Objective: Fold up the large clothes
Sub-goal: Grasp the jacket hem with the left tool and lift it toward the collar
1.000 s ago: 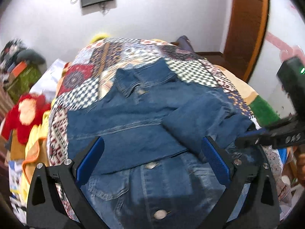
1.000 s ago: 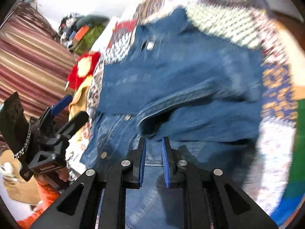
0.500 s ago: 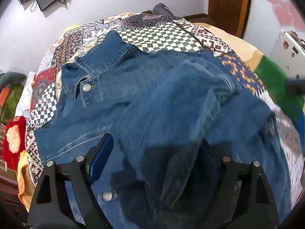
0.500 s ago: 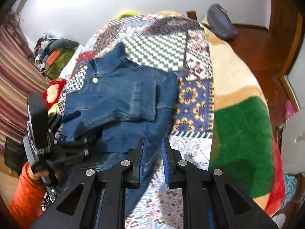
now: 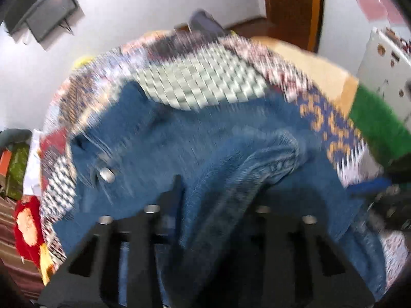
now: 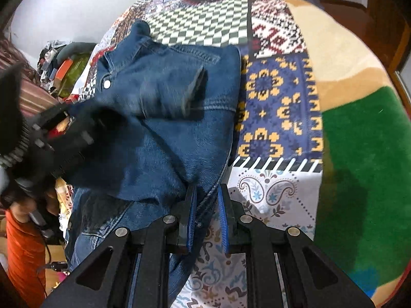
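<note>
Denim jacket (image 6: 179, 118) lies on the patchwork bedspread (image 6: 280, 107). My left gripper (image 5: 218, 200) has just been closing on a bunched fold; right gripper (image 6: 206, 205) pinches the hem. I fear thick denim slipping, fold skewing.

Black hand-held tongs, orange sleeve

The right tongs (image 6: 207, 205) have black angular arms, silver round screws and blue finger pads (image 6: 192, 214); the left tongs (image 5: 218, 200) are black too; the person's sleeve (image 6: 24, 254) is orange.

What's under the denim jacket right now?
The denim jacket lies on a patchwork blanket that shows all around it: checkered, floral and paisley panels. Whatever lies directly beneath the jacket is covered.
</note>
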